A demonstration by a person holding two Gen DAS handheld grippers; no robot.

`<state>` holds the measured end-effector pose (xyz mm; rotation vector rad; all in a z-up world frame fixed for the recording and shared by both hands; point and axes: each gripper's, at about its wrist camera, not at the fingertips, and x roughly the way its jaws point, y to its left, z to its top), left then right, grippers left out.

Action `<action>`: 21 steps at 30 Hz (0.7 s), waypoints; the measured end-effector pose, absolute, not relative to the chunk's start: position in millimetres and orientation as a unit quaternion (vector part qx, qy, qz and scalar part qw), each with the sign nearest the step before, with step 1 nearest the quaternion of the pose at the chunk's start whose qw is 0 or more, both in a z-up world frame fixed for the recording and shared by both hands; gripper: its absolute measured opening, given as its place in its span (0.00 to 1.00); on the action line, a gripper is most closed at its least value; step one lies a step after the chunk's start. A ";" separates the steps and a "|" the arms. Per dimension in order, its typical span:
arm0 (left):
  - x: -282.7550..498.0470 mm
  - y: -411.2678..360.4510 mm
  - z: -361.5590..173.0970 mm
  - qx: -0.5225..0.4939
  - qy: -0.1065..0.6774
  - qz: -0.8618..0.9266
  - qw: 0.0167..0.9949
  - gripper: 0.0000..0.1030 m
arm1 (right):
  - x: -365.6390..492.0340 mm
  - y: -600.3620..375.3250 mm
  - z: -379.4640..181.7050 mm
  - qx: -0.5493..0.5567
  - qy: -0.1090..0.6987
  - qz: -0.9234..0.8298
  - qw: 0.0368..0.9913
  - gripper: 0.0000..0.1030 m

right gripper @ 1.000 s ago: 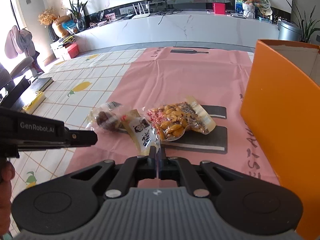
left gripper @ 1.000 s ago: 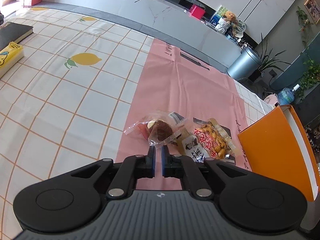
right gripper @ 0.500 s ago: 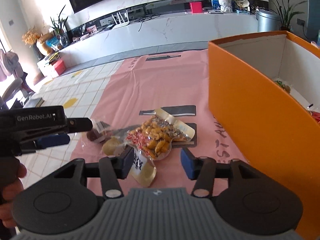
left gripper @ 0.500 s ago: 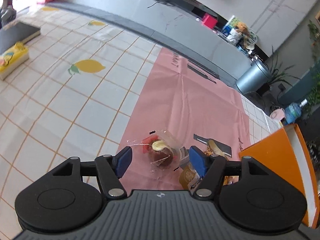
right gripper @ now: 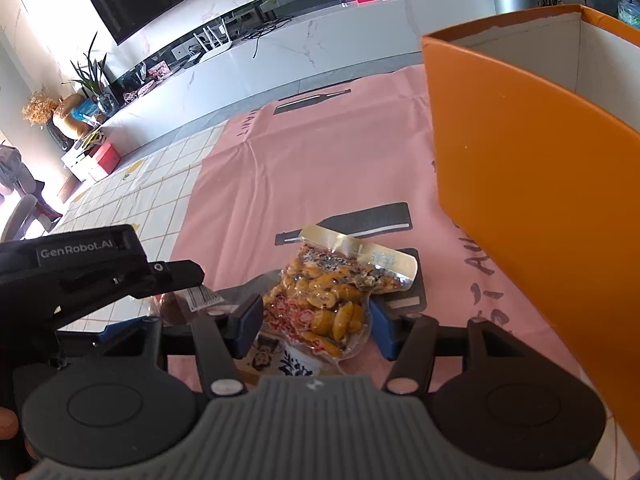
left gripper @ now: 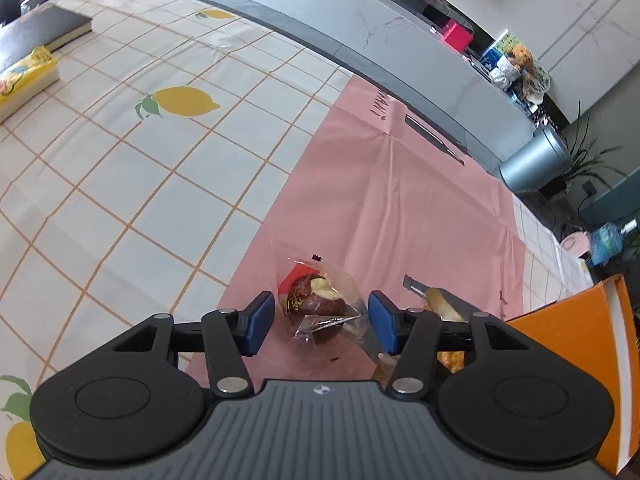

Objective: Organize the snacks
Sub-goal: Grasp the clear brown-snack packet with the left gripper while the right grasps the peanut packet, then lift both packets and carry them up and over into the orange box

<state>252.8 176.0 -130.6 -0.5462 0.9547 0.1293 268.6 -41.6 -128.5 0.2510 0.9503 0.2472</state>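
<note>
Snacks lay on the pink cloth [left gripper: 400, 184] spread over the table, and each hand-held gripper was lowered over one of them. The left hand-held gripper [left gripper: 322, 322] had its blue pads [left gripper: 260, 316] spread on either side of a clear-wrapped chocolate cake [left gripper: 316, 304], which sat between them on the cloth; a gap showed on both sides, so nothing was clenched. Its jaws had just been closing in from a wider spread. To the right of that gripper, partly hidden behind its right finger, lay another packet, and farther right stood the orange box [left gripper: 580, 360]. Ahead and to its left stretched the lemon-print tablecloth [left gripper: 120, 160], with a yellow packet [left gripper: 24, 76] and a dark book [left gripper: 44, 30] near the far left edge.

The right hand-held gripper [right gripper: 316, 326] also stood released, its blue pads [right gripper: 250, 324] flanking the near end of a clear bag of yellow beans [right gripper: 332, 296] that rested on the pink cloth; the pads appeared just beside the bag rather than pressing it. Its jaws had just been opening a little further. A small printed sachet [right gripper: 280, 360] lay under the bag's near edge, just in front of the gripper body. The orange box [right gripper: 520, 160] rose close on this gripper's right, its white inner wall showing. The left hand-held gripper [right gripper: 180, 276] sat to the left, over the cake.
</note>
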 end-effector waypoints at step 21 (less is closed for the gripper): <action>190.6 160.9 -114.2 -0.191 0.499 -0.026 0.845 0.43 | 200.9 -60.6 -115.0 -0.018 0.466 0.227 0.855 0.38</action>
